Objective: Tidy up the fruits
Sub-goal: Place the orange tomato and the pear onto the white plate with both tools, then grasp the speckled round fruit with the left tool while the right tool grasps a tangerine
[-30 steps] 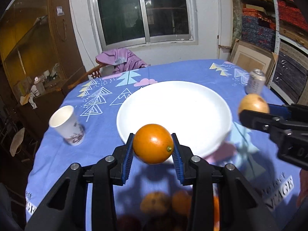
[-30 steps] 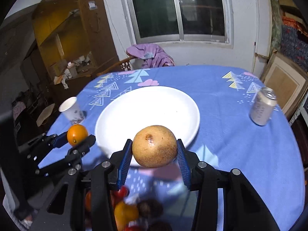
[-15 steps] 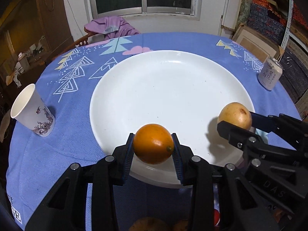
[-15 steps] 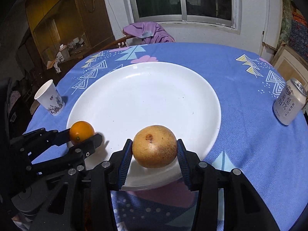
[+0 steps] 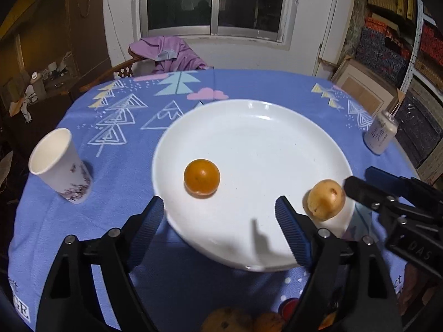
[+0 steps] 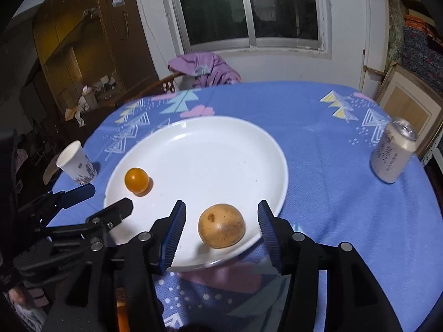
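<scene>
Both fruits sit on the white plate (image 5: 277, 138): the orange (image 5: 201, 178) lies loose at 12 o'clock, just beyond the left gripper (image 5: 221, 227), and the brown pear (image 6: 221, 226) lies between the right gripper (image 6: 221, 228) fingers, untouched. Both sets of fingers stand wide and hold nothing. 1 second ago each clamped its fruit above the worktop; the jaws have just been opening, left further.

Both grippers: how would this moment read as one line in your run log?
left gripper: just opened, empty | orange: on plate | right gripper: just opened, clear of pear | pear: on plate
</scene>
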`<state>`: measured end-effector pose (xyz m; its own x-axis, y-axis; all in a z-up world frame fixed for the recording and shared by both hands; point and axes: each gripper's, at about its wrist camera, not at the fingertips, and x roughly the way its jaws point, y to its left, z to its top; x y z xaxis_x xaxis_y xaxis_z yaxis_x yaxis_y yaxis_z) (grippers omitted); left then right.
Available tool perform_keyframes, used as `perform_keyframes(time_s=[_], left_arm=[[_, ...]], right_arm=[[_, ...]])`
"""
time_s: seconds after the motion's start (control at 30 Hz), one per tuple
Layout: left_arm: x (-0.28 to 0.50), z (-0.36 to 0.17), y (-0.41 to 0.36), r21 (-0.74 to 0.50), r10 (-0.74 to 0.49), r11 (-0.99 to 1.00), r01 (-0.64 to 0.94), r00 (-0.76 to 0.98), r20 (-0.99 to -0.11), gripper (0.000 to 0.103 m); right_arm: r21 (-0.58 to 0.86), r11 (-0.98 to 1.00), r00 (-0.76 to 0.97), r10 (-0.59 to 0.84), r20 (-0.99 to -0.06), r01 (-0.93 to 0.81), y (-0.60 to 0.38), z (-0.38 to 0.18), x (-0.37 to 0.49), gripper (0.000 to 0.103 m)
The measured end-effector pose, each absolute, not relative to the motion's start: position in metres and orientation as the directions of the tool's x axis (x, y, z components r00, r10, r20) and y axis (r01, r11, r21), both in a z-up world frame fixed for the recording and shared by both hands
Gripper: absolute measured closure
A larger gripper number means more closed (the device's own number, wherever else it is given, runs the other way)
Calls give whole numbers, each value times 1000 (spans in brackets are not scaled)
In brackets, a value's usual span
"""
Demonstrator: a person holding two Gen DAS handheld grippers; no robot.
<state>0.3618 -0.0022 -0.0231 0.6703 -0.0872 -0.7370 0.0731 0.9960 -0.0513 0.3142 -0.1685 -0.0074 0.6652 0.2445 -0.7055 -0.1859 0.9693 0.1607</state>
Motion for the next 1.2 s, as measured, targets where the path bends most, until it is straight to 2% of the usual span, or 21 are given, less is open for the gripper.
perform_keyframes(time_s=[0.1, 0.17, 0.23, 0.3, 0.4, 0.5, 0.63, 0.8, 0.97, 1.2], left_arm=[[343, 1, 18, -69, -80, 997, 44, 704, -706, 22], [325, 14, 34, -79, -71, 997, 23, 726, -685, 13], [302, 21, 51, -84, -51, 996, -6, 745, -665, 12], [277, 18, 64, -73, -35, 997, -18, 743, -669, 12], [239, -2, 79, -29, 13, 999, -45, 727, -686, 12], [202, -23, 93, 1, 59, 997, -82, 712, -700, 12], [150, -39, 100, -31, 32, 997, -77, 703, -710, 12], [104, -44, 82, 9, 17, 1000, -14, 730, -683, 12], [99, -58, 72, 49, 32, 999, 4, 707, -707, 12], [115, -63, 73, -5, -11, 1000, 10, 671, -741, 14]], right_arm=[[189, 963, 706, 268, -655, -191, -180, 14, 289, 34], [193, 963, 738, 269, -619, -189, -186, 25, 267, 31], [182, 962, 754, 273, -598, -204, -188, 30, 244, 28], [162, 961, 760, 276, -589, -223, -187, 27, 222, 21], [125, 962, 770, 270, -578, -243, -187, 14, 188, 17], [124, 961, 773, 271, -574, -245, -192, -1, 162, 16], [170, 955, 767, 297, -569, -243, -203, -14, 138, 16], [240, 943, 773, 327, -543, -230, -214, -19, 123, 12], [233, 946, 760, 322, -564, -227, -207, -26, 121, 12], [208, 947, 760, 322, -564, -246, -200, -30, 113, 12]])
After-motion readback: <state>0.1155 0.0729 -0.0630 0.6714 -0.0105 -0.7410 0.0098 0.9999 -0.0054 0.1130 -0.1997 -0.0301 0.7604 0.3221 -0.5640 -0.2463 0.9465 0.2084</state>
